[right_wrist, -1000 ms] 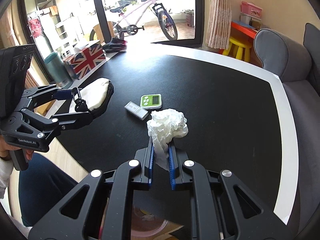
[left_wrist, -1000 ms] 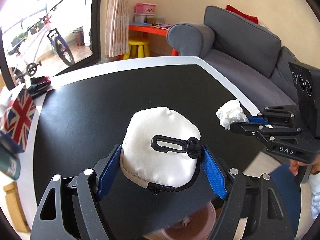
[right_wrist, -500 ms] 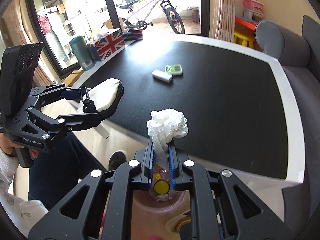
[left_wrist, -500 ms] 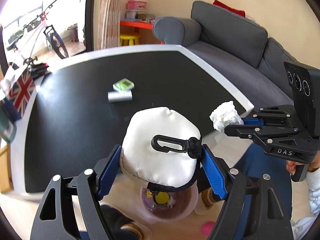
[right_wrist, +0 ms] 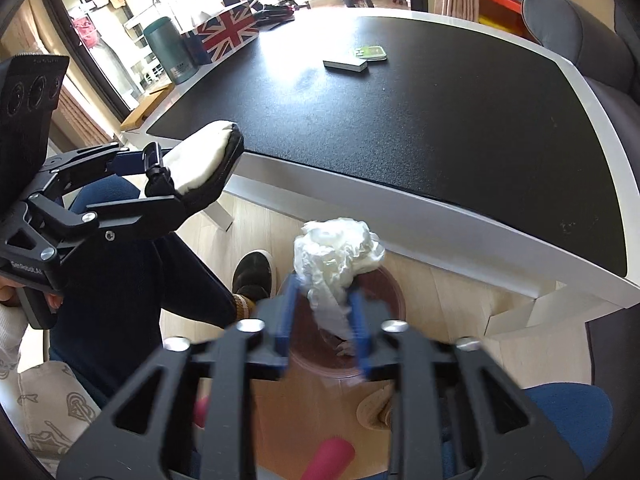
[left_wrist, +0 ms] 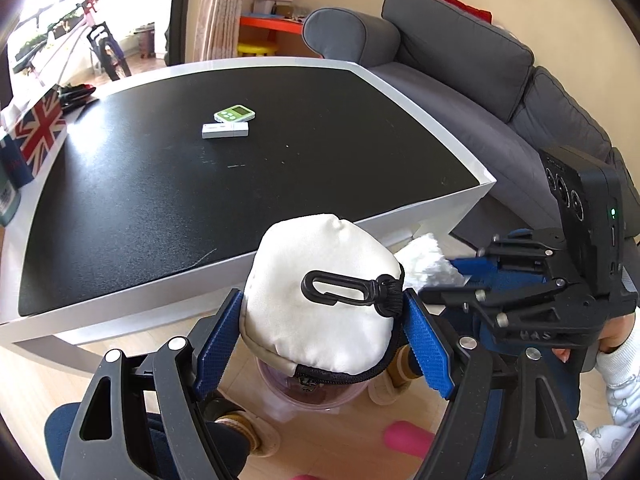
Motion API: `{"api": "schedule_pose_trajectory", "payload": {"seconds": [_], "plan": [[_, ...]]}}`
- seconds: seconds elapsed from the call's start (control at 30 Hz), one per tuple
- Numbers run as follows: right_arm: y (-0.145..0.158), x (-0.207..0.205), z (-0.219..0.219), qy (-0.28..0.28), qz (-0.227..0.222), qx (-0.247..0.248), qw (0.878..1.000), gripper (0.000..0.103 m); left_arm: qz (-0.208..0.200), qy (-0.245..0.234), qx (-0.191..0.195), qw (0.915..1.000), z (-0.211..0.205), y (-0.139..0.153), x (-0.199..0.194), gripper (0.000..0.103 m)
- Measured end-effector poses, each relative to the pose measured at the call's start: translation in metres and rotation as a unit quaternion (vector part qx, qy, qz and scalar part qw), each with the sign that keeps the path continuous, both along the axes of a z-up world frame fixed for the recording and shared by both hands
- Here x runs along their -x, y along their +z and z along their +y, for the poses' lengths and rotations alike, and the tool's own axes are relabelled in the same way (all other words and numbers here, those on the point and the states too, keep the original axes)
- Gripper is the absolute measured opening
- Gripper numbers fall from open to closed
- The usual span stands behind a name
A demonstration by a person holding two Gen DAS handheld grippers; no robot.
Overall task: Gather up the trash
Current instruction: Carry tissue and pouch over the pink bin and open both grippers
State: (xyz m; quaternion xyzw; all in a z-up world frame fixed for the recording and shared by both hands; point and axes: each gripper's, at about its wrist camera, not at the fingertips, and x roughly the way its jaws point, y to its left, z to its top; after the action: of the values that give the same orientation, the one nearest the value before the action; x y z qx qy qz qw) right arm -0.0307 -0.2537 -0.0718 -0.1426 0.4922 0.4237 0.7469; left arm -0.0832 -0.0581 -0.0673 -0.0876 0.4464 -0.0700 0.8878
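Observation:
My left gripper (left_wrist: 320,340) is shut on a white zip pouch (left_wrist: 320,300) with a black clip and holds it off the table's near edge, above a translucent pink bin (left_wrist: 312,396) on the floor. It also shows in the right wrist view (right_wrist: 156,188). My right gripper (right_wrist: 322,320) has its jaws spread, blurred by motion, around a crumpled white tissue (right_wrist: 334,256) directly over the same bin (right_wrist: 384,280). Whether the pads still touch the tissue is unclear. The tissue shows in the left wrist view (left_wrist: 428,264) beside the pouch.
The black table with a white rim (left_wrist: 440,204) holds a green timer (left_wrist: 235,113), a white stick-shaped device (left_wrist: 225,130) and a Union Jack box (left_wrist: 40,128). A teal flask (right_wrist: 170,50) stands at the table's side. A grey sofa (left_wrist: 460,60) is at right. The person's legs and shoes flank the bin.
Both grippers have pulled back off the table and dipped over the floor bin. The right gripper's jaws have spread apart around the tissue; the left still holds the pouch.

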Motion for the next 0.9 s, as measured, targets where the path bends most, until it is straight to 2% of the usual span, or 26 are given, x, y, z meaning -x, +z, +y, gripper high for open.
{"api": "schedule_pose_trajectory", "payload": {"seconds": [0.03,0.07,0.13,0.33,0.7,0.9], "plan": [[0.001,0.000,-0.001,-0.005,-0.003,-0.004,1.000,0.080,-0.001,0.000,0.000,1.0000,0.000,0.001,0.000,0.075],[0.004,-0.002,-0.002,-0.011,-0.008,-0.011,1.000,0.085,-0.001,0.001,0.000,1.0000,0.000,0.001,0.001,0.075],[0.009,-0.004,-0.006,-0.020,-0.012,-0.017,1.000,0.089,-0.003,0.000,-0.001,1.0000,-0.001,0.002,0.000,0.075],[0.018,-0.009,-0.009,-0.036,-0.024,-0.018,0.999,0.092,-0.001,-0.007,-0.001,1.0000,-0.006,0.001,0.000,0.075],[0.028,-0.010,-0.025,-0.055,-0.038,-0.022,0.997,0.093,0.013,-0.028,0.002,0.9995,-0.021,-0.009,-0.002,0.075],[0.033,-0.015,-0.034,-0.068,-0.044,-0.029,0.996,0.093,0.009,-0.040,-0.001,0.9992,-0.030,-0.005,-0.004,0.076]]}}
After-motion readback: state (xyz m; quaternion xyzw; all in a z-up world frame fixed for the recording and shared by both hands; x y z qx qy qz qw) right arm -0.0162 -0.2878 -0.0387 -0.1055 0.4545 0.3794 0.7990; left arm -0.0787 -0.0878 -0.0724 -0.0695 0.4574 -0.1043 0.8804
